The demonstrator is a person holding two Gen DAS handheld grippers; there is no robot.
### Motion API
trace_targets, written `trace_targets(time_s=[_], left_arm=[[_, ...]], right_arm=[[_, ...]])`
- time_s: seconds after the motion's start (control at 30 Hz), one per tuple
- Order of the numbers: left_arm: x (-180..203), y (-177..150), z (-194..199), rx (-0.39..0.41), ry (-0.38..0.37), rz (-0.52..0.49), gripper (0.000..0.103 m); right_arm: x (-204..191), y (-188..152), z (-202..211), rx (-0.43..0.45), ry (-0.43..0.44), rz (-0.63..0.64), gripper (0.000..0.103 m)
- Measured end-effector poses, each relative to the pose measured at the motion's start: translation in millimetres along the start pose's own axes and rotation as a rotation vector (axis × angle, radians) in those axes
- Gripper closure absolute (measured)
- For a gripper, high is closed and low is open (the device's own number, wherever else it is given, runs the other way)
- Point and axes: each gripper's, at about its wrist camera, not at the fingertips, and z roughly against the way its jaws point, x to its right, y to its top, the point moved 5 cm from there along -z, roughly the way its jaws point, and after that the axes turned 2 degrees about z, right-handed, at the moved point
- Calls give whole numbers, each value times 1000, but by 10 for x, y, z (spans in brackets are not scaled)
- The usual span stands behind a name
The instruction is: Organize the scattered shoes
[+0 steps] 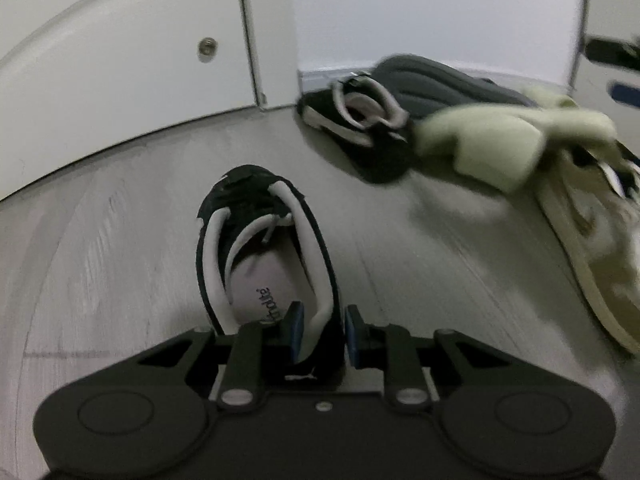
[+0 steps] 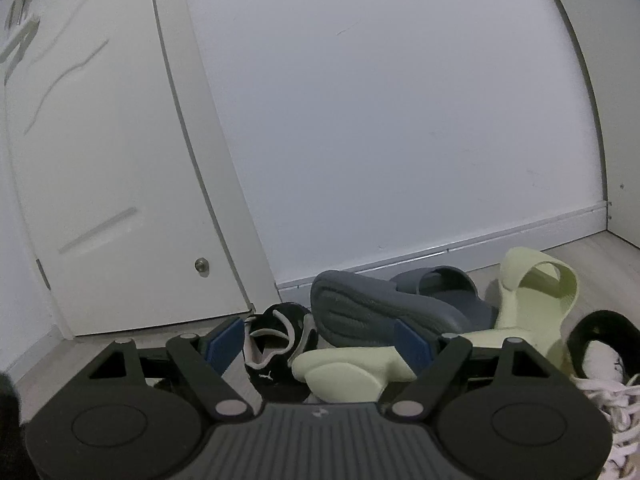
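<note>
Floor (image 1: 120,240): pale wood-look boards; a broad bare stretch lies left of the held shoe in the left wrist view, bounded by the white door (image 1: 120,60) and its frame.
Wall (image 2: 400,120): plain white with a skirting board, closing the far edge behind the heap; the right wrist view alone shows the corner at far right.
Shoe heap (image 2: 400,312): grey-blue slides (image 2: 360,304), one tipped sole-up, pale green sandals (image 2: 532,292) and a second black sneaker (image 2: 276,344), touching and overlapping near the wall.
White laced sneaker (image 2: 604,364): black collar, right edge of the right wrist view; its laces show only there.
Black sneaker (image 1: 264,248): black upper, pale grey trim and insole with printed lettering, toe pointing away; apart from the heap, seen only in the left wrist view.
Left gripper (image 1: 322,332): clamped on the black sneaker's heel-side collar wall, one blue pad inside, one outside.
Right gripper (image 2: 316,344): jaws spread wide, empty, facing the heap.
</note>
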Motion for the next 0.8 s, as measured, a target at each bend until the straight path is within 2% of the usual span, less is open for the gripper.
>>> trace_targets(time_s=[0.1, 0.23, 0.3, 0.5, 0.63, 0.8], left_arm=[[136, -168, 153, -7, -16, -24, 79], [272, -244, 305, 27, -14, -53, 60], [374, -222, 447, 80, -17, -95, 55], [659, 77, 726, 258, -92, -127, 50], [794, 425, 505, 290, -111, -136, 49], [889, 877, -87, 264, -82, -198, 49]], right_arm=[[-49, 3, 71, -15, 1, 4, 20], [-105, -32, 185, -42, -1, 11, 17], [-108, -82, 294, -51, -13, 15, 11], [-12, -166, 455, -57, -58, 49, 10], [203, -132, 327, -44, -101, -13, 5], [499, -108, 139, -20, -141, -124, 4]])
